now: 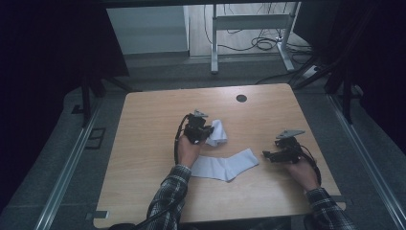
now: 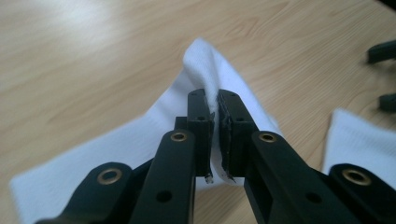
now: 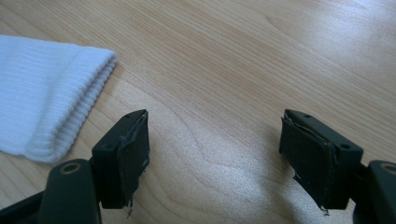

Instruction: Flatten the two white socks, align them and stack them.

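Left gripper (image 2: 215, 109): I clamp a crumpled white sock (image 2: 205, 65).
Right gripper (image 3: 215, 154): mine, jaws apart, beside flat ribbed white sock (image 3: 46, 88).

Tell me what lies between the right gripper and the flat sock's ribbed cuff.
Nothing: bare wooden table separates the open right gripper from the flat sock, as the right gripper view shows.

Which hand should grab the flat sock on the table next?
Probably the right. The right gripper is open and empty beside the flat sock, near its cuff. The left gripper is already shut on the other sock.
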`<state>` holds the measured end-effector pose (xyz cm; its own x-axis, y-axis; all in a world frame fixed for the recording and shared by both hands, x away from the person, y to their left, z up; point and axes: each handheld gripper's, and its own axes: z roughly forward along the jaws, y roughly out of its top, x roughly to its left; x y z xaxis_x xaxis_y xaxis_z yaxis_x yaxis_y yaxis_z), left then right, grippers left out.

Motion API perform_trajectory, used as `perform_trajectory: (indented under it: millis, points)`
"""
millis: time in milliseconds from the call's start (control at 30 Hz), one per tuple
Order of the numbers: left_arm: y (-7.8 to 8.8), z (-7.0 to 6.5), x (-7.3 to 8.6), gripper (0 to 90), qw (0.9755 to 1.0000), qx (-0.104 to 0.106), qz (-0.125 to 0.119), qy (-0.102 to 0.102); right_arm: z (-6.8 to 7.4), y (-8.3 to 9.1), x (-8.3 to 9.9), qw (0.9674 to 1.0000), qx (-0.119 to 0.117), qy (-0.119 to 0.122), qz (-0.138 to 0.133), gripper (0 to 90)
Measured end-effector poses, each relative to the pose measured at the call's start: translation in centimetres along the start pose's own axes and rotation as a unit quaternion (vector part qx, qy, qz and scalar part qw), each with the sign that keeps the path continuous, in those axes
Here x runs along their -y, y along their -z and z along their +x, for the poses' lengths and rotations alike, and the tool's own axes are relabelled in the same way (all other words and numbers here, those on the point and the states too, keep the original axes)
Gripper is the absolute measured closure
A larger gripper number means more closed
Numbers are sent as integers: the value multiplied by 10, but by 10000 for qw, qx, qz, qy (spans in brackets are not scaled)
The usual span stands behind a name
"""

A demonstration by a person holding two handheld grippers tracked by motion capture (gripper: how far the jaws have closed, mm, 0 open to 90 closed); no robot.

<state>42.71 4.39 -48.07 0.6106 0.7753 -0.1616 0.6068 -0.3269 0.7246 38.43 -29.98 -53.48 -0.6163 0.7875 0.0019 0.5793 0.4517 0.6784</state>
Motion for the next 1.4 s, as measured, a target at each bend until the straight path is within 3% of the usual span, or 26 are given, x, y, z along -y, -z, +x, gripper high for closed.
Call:
perform_trajectory:
  millis: [333,467,533,667,800,1100,1267,1400]
  points:
    - [-4,-40,-54,842,9985,279,-314,-350,0,0,0,10000,-2,3,-24,228]
    - [10,-50,-76,842,9967,333,-544,-503,0,0,0,10000,-10,11,-29,227]
    - [26,-53,-90,842,9950,330,-761,-554,0,-1,0,10000,-16,23,-27,227]
    - [50,-53,-100,842,9923,319,-1044,-586,0,-1,1,10000,-12,38,-35,227]
    - [61,-46,-91,841,9927,169,-1032,-596,0,-1,1,10000,-5,38,-41,223]
    - [65,3,-46,840,9968,-123,-784,-110,1,-2,1,10000,-1,4,-65,215]
    - [65,27,-15,836,9982,-358,-476,61,1,-2,1,10000,6,12,-62,212]
    - [60,45,12,827,9980,-604,-138,157,1,-2,0,10000,11,10,-54,210]
